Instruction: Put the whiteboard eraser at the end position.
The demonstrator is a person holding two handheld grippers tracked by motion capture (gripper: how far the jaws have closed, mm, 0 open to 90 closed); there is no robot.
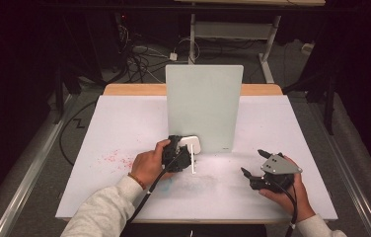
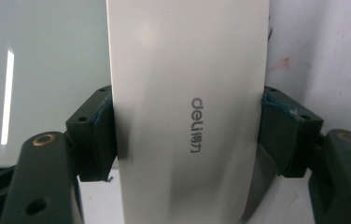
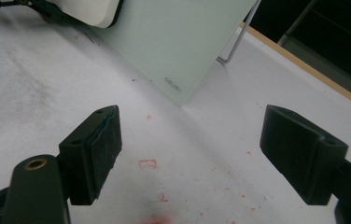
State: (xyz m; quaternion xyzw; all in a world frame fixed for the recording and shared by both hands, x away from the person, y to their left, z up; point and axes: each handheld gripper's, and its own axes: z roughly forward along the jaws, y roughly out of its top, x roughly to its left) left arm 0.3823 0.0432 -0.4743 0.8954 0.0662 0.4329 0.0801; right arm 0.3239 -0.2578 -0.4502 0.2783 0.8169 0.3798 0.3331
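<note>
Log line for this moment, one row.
left gripper: shut on white eraser | eraser: at foot of upright board | right gripper: open, empty, above table

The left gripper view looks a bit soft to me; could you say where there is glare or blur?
Left gripper view: the white eraser is near but its logo reads; a bright glare streak marks the board. High view: dark surroundings, table evenly lit.

From the high view we look forward and down over the whole table (image 1: 124, 123). The left gripper view sits very close behind the white eraser (image 2: 187, 112) between its jaws, facing the upright board (image 2: 43, 70). The right gripper view looks low across the tabletop ahead of its jaws; we see the same board (image 3: 183, 42) beyond them.
</note>
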